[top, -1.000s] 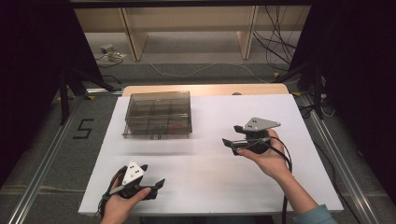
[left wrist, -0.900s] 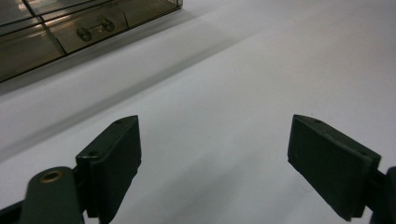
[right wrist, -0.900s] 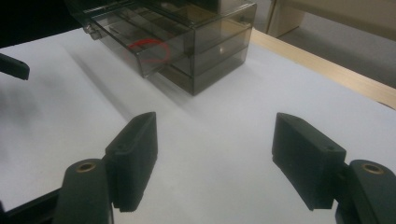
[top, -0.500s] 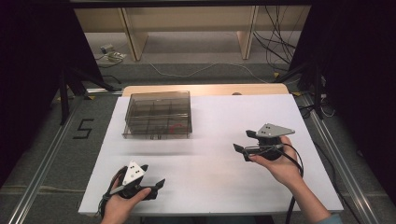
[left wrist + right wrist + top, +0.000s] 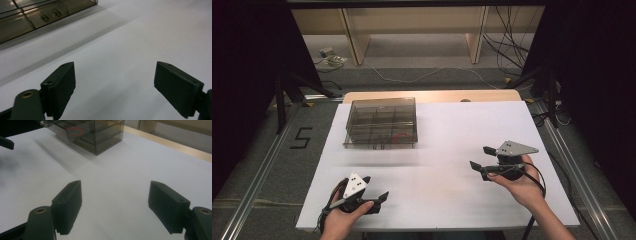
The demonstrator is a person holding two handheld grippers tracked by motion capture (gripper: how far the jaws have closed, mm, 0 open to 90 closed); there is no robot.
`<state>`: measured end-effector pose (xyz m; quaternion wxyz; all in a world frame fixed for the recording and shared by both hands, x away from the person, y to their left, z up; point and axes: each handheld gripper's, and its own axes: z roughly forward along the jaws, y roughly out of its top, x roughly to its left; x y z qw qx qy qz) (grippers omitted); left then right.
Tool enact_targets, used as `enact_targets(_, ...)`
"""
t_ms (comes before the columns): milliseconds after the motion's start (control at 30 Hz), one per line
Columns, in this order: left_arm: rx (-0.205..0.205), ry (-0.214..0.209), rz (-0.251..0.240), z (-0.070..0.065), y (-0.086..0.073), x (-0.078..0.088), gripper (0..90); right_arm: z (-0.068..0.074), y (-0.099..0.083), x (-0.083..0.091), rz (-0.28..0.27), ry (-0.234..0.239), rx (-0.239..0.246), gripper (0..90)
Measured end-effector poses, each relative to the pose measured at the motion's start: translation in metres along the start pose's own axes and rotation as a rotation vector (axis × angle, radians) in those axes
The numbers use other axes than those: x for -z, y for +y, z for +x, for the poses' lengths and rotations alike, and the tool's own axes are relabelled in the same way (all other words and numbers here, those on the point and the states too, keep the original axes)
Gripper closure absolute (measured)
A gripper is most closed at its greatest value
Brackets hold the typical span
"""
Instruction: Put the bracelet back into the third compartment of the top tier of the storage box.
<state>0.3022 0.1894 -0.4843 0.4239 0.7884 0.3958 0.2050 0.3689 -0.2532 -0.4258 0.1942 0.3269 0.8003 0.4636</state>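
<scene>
Compartment box (image 5: pixel 381 123) far left on worktop (image 5: pixel 447 200), long axis left-right; left gripper (image 5: pixel 377 196), right gripper (image 5: pixel 478 157) jaws wide, empty, well apart from box.

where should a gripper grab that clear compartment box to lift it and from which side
Probably by the box near front wall, coming from the person's side. The box lies flat on the white table, wide and low, so open jaws likely cannot span it; a thin upright wall suits them better. The front carries a small latch, so grip beside it. Both the left gripper and right gripper are open and empty.

Closed smoky compartment box (image 5: pixel 381 123), upright
</scene>
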Motion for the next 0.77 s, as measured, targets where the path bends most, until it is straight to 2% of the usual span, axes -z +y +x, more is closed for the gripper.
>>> enact_targets(400,-0.003,-0.002,0.001,0.000,0.000,0.000,17.3,-0.004,-0.032,0.017,-0.006,-0.008,-0.038,27.1)
enact_targets(633,-0.006,-0.011,0.003,-0.002,0.001,0.000,17.3,-0.005,-0.045,0.020,0.004,-0.019,-0.054,27.1)
enact_targets(700,-0.017,-0.032,-0.006,-0.006,0.003,0.000,17.7,-0.006,-0.047,0.021,0.000,-0.020,-0.054,27.0)
enact_targets(767,-0.040,-0.107,-0.021,-0.017,0.009,-0.004,18.0,-0.007,-0.047,0.023,-0.005,-0.024,-0.062,27.0)
